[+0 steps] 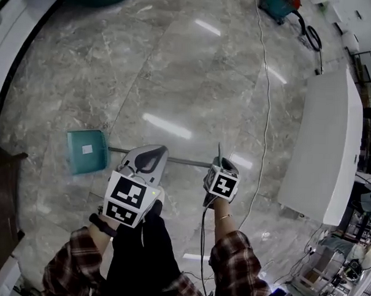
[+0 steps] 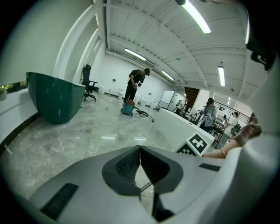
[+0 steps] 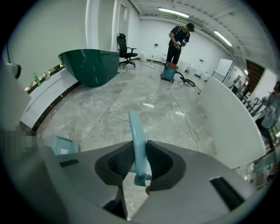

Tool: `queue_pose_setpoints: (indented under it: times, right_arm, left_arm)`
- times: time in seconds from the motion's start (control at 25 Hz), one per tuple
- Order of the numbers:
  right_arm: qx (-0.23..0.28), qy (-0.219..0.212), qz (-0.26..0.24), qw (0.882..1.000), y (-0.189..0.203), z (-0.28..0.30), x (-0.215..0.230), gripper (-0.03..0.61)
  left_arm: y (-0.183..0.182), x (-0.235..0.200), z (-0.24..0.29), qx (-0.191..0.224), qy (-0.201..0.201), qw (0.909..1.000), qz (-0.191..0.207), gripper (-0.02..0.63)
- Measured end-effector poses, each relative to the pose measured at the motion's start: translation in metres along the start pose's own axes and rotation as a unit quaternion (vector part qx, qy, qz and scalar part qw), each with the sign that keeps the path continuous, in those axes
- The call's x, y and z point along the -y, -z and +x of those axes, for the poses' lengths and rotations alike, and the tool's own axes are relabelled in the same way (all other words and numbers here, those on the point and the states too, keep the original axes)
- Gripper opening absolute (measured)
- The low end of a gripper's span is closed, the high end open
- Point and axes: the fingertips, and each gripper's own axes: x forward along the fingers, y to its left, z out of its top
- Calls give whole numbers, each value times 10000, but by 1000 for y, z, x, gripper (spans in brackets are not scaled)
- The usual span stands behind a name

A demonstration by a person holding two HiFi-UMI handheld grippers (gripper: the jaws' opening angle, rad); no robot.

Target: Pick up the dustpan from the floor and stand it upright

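The fingers [image 3: 120, 162] of the right gripper [image 3: 139, 151] are closed on the pale blue handle [image 3: 136, 131] of the dustpan [image 1: 87, 151], one pad on each side. The fingers [image 2: 126, 166] of the left gripper [image 2: 140, 148] are pressed together at their tips. I see nothing pinched in them. Only a thin bit of the grey pole [image 1: 185, 161] shows through the little gap under them.

The dustpan is the long kind. Its green pan [image 3: 63, 145] hangs low by the floor [image 1: 176, 70], at about 10 o'clock from the left gripper. The pole runs from it across to the right gripper. I cannot tell if the pan's edge touches the floor.

I think it is light, hard plastic, so it should be easy to lift. But the pan end is the heavy end and the pole is long, so it may swing or twist. The handle looks smooth and could slip. The handle is a good place to hold. A second hold lower on the pole would keep it steady. The shiny floor may let the pan slide when it is stood up.

A thin cable [image 1: 266, 117] lies on the floor at 3 o'clock from the right gripper, close enough to catch a foot. Past it is a long white table [image 1: 324, 144]. A big green tub [image 3: 92, 65] sits far off at 11 o'clock. Some dark brown furniture [image 1: 2, 210] is at 8 o'clock.
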Motion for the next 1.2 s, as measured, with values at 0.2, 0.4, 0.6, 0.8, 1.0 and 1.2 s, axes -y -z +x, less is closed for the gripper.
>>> queue_pose_setpoints:
  times: [0.2, 0.4, 0.6, 0.8, 1.0, 1.2]
  right_arm:
    - [-55, 100, -404, 9991, -51, -46, -6, 95]
    - [-5, -459, -559, 9974, -74, -86, -54, 100]
    - [276, -1038, -1040, 9888, -99, -133, -120, 110]
    - [406, -1558, -1790, 9706, -110, -177, -197, 126]
    - [432, -2102, -2365, 9476, -111, -218, -265, 130]
    - [262, -2742, -2224, 9352, -94, -248, -316, 130]
  left_arm:
    - [-72, 1, -36, 306, -209, 9993, 88, 12]
    - [-109, -5, -84, 486, -578, 9971, 52, 12]
    - [-96, -29, -155, 544, -1245, 9899, -404, 11]
    - [-68, -52, -237, 695, -1923, 9722, -1145, 12]
    - [-49, -67, -316, 1066, -2506, 9470, -1706, 12]
    - [-23, -77, -382, 1323, -2986, 9203, -2151, 12]
